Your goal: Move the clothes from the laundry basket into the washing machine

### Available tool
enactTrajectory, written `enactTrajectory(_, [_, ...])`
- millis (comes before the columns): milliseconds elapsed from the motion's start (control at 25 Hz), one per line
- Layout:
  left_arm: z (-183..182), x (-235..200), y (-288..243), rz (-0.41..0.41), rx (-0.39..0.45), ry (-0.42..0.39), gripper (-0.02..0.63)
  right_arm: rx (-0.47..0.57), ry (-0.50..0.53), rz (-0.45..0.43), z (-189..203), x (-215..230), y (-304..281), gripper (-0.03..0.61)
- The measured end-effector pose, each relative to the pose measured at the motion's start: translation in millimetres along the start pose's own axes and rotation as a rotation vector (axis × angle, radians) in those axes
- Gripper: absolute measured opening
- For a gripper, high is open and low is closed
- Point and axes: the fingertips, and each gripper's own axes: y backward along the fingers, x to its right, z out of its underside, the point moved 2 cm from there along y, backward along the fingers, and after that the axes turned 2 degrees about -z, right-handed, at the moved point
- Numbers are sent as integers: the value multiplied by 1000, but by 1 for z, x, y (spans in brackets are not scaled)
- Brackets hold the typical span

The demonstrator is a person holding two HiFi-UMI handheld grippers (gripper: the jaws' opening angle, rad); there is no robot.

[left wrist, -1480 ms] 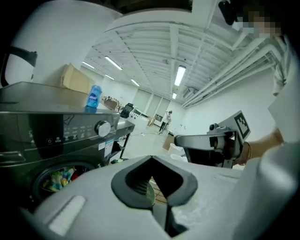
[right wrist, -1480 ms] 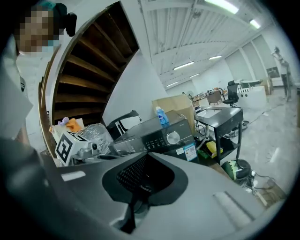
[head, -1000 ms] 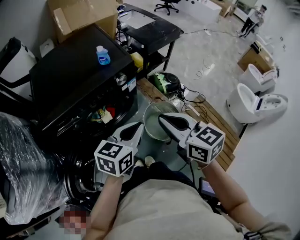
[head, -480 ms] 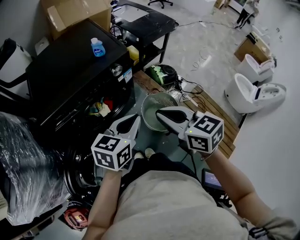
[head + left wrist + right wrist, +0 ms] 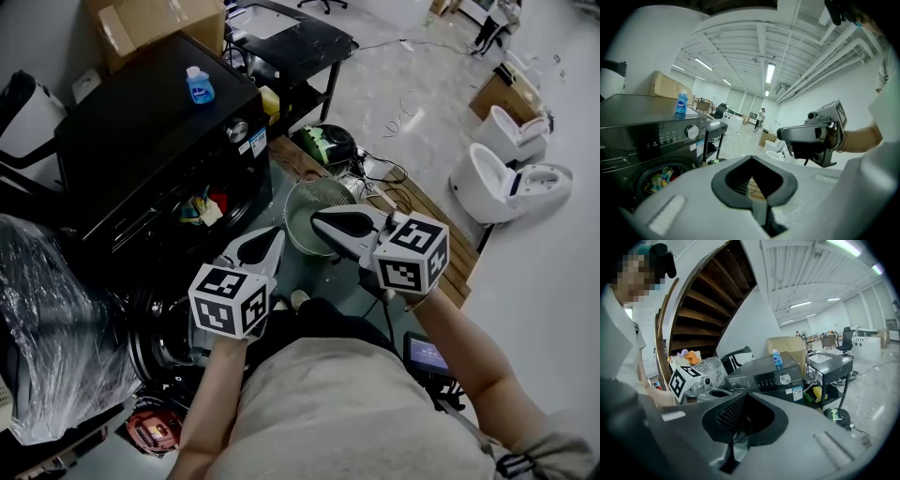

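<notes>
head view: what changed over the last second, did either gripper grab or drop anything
Nothing taken or let go. The left gripper and right gripper stay shut and empty and have only drifted slightly toward the person. The laundry basket, the clothes in the washing machine and the blue bottle are as before.

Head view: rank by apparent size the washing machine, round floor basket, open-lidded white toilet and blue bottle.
1. washing machine, largest by far.
2-3. open-lidded white toilet and round basket look about alike; the right gripper hides part of the basket, so no ranking.
4. blue bottle, smallest.
</notes>
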Motion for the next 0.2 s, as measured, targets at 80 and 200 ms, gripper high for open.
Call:
enactTrajectory(80, [1, 0, 3, -6, 1, 6, 106, 4, -10, 1, 2, -4, 0, 28])
enactTrajectory(200, [1, 1, 8, -11, 5, 16, 106, 2, -20, 3, 7, -11, 0, 28])
